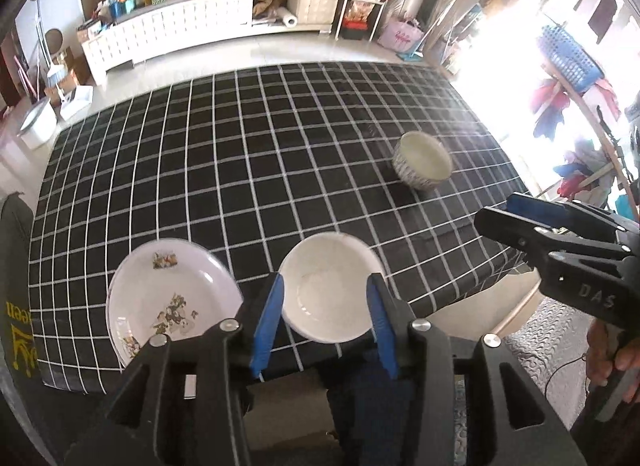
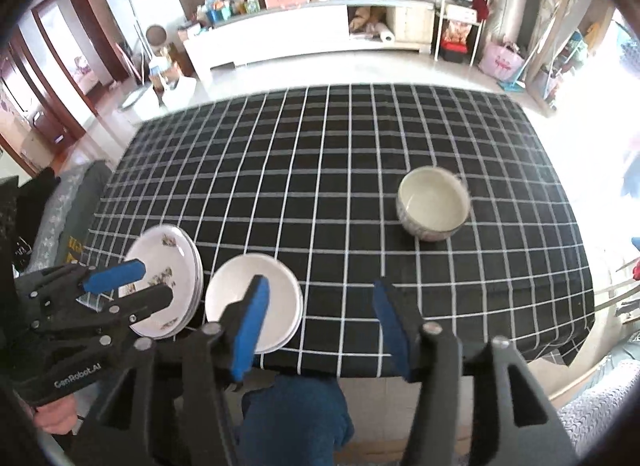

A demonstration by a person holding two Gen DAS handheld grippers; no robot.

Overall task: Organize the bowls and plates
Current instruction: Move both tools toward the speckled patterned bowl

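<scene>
Left gripper (image 1: 326, 322): blue pads apart, nothing clamped; raised over the table's near edge, pointing steeply down. Seen between its fingers, below and untouched: white bowl.

Right gripper (image 2: 320, 326): blue pads wide apart, nothing between them but cloth; also aimed steeply down at the near edge.

White bowl (image 1: 330, 288): round, no long axis; upright, mouth up, at 6 o'clock on the table, close to the near edge. Plain inside. In the right wrist view a second rim shows under it, so it seems stacked; cannot tell how many.

Plates (image 1: 172, 298): stack with floral print, faces up, level, just beside the white bowl at its 9 o'clock, at the table's 7 o'clock corner. Several rims show at the stack's right edge in the right wrist view.

Patterned bowl (image 2: 433, 203): upright, mouth up, empty, patterned outer wall; stands alone at 3 o'clock on the table, well apart from the others.

Table (image 1: 240, 169): covered in black cloth with white grid.
</scene>
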